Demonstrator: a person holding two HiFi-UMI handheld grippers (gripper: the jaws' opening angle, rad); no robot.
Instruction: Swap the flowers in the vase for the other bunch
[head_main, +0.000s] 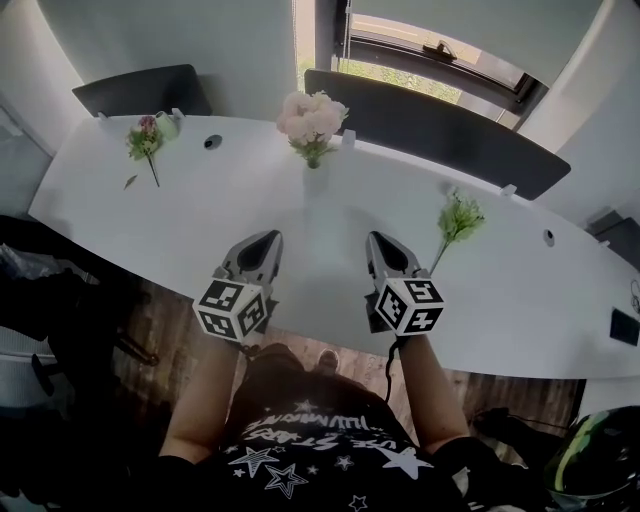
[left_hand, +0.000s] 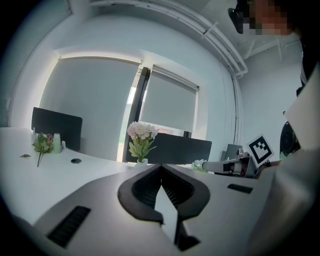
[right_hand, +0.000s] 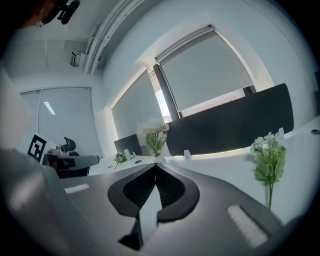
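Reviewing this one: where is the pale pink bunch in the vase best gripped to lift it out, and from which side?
Take the pale pink bunch by its green stems, just above the vase mouth. It stands upright with a wide, soft head, so come in level from the person's side, below the blooms, and probably lift straight up.

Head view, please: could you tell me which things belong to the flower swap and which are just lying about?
Job: vase; pale pink flowers in it; green-white bunch and pink bunch, loose on the table (either could be the replacement); left claw and right claw, shut, empty.
Lying about: pale cup; fallen leaf; cable hole.
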